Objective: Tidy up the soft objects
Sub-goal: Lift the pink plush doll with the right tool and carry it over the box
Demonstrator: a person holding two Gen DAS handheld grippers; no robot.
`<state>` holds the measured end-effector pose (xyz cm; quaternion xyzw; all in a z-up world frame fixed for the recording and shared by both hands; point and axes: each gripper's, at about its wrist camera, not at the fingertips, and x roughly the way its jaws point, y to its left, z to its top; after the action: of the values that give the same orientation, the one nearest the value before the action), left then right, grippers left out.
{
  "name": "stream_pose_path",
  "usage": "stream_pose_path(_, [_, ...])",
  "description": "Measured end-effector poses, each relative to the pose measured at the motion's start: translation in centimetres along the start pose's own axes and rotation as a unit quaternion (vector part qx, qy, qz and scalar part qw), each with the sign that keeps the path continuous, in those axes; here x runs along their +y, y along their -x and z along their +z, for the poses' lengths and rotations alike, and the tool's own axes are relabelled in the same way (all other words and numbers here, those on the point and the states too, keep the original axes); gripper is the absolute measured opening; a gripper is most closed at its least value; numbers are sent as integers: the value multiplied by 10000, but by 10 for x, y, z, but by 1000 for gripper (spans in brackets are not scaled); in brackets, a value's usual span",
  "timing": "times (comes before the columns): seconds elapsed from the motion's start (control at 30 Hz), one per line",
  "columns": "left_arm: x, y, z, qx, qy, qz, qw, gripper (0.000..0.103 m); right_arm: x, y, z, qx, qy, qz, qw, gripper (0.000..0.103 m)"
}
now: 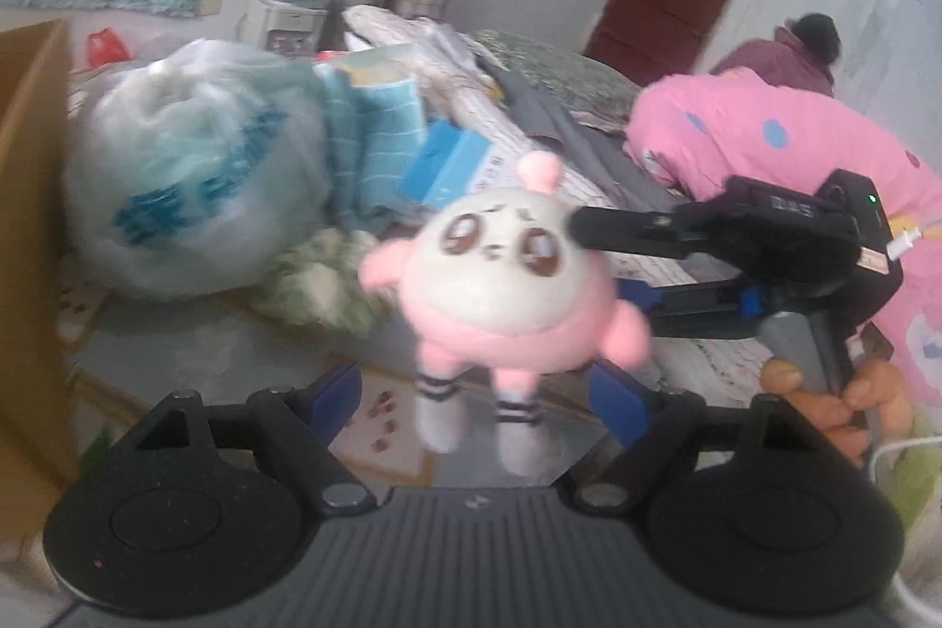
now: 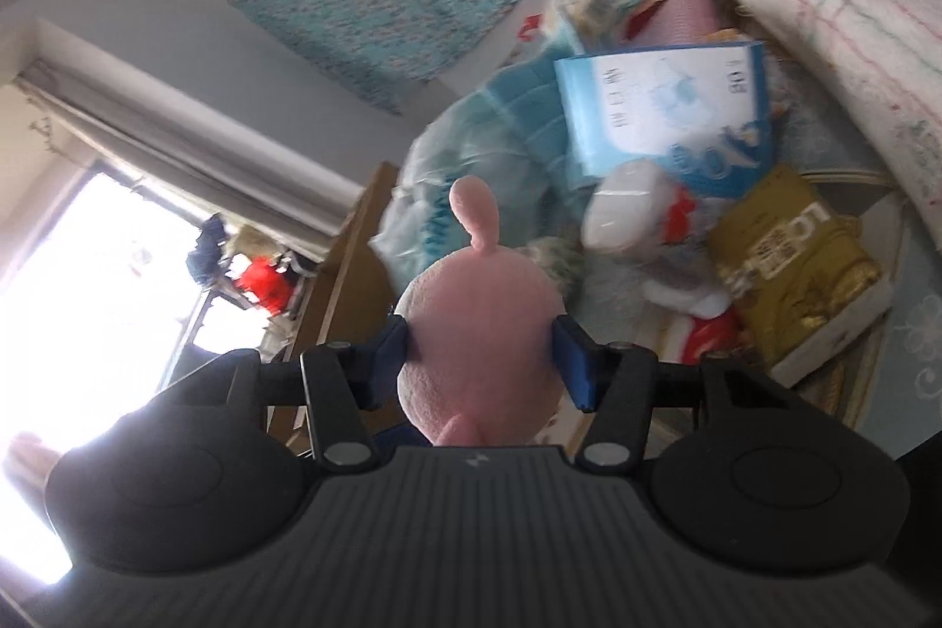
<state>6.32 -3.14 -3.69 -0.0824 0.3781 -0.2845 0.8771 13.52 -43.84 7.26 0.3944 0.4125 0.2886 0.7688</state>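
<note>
The pink plush toy (image 2: 477, 328) is held off the bed, clamped at its round body between the blue pads (image 2: 570, 363) of the right gripper (image 2: 480, 360), whose jaws are closed onto its sides. The toy is judged to be light, soft and compressible, with nothing fragile about it; the plump body is taken as the best place for a grip, since the thin legs and the single ear would be likely to bend and slip. The left gripper (image 1: 477, 395) is seen with its jaws apart, the toy's dangling legs hanging between them without being touched. Only the toy's plain pink back is shown in the right wrist view, while its white face, big eyes and striped socks are revealed in the left wrist view, where the hand (image 1: 836, 398) holding the right gripper's handle is also visible. A tied plastic bag (image 1: 194, 175) is seen far left on the cluttered bed.
</note>
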Motion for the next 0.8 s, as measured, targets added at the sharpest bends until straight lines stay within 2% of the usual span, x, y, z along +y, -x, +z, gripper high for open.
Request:
stream_pose_path(0.17, [19, 16, -9, 73, 359, 26, 9993, 86, -9, -27, -6, 533, -232, 448, 9973, 54])
stream_pose_path(0.23, [22, 15, -10, 87, 400, 136, 9991, 86, -17, -40, -8, 734, -258, 336, 9964, 54])
stream_pose_path(0.3, [23, 12, -11, 92, 405, 215, 9989, 86, -21, -48, -9, 768, -90, -90, 9970, 54])
stream_pose_path(0.37, [24, 9, -11, 67, 393, 230, 9989, 86, -21, -47, -5, 653, -19, -69, 9978, 54])
stream_pose_path(0.43, [26, 1, -9, 104, 473, 253, 9985, 85, -13, -41, -3, 490, 283, -330, 9979, 55])
stream_pose_path(0.53, [27, -14, -5, 183, 572, 57, 9982, 84, -6, -35, -4, 355, 512, -604, 9962, 56])
stream_pose_path(0.63, [24, -27, -1, 292, 513, -74, 9982, 84, -11, -27, -6, 233, 464, -731, 9960, 56])
stream_pose_path(0.8, [19, -53, 1, 749, 644, -275, 9947, 84, -26, -20, -8, 68, 287, -734, 9969, 56])
